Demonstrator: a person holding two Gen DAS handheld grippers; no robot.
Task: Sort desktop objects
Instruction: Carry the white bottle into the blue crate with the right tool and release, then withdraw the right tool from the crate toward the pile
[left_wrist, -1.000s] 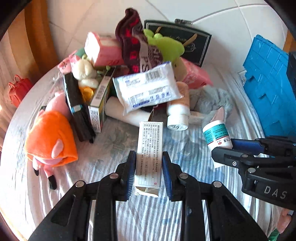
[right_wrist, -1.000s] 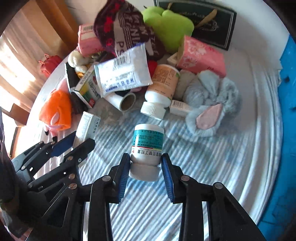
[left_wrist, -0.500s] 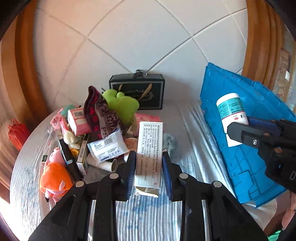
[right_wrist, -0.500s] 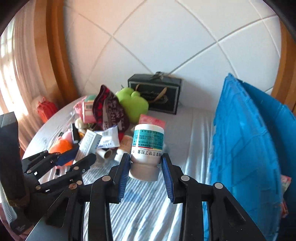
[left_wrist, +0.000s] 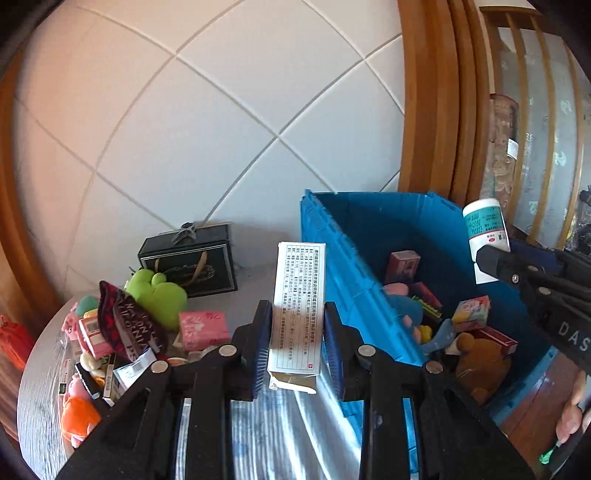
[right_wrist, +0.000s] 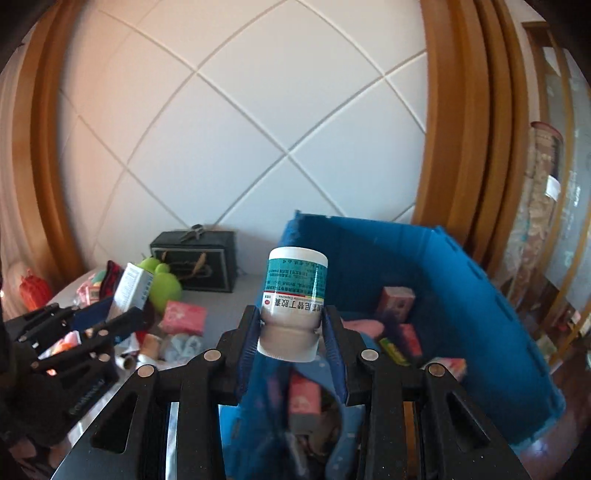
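The right gripper, clamped on an upended pill bottle, hangs over the blue crate at lower right, nearer it than the left gripper, clamped on an upright carton left of the crate's wall.

Crate right of pile; case seemingly behind pile.

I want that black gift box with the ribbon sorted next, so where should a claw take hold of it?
Grip the black gift box across its narrow depth, front face to back, coming down from above. It stands upright by the wall, top exposed; the green plush crowds its lower front.
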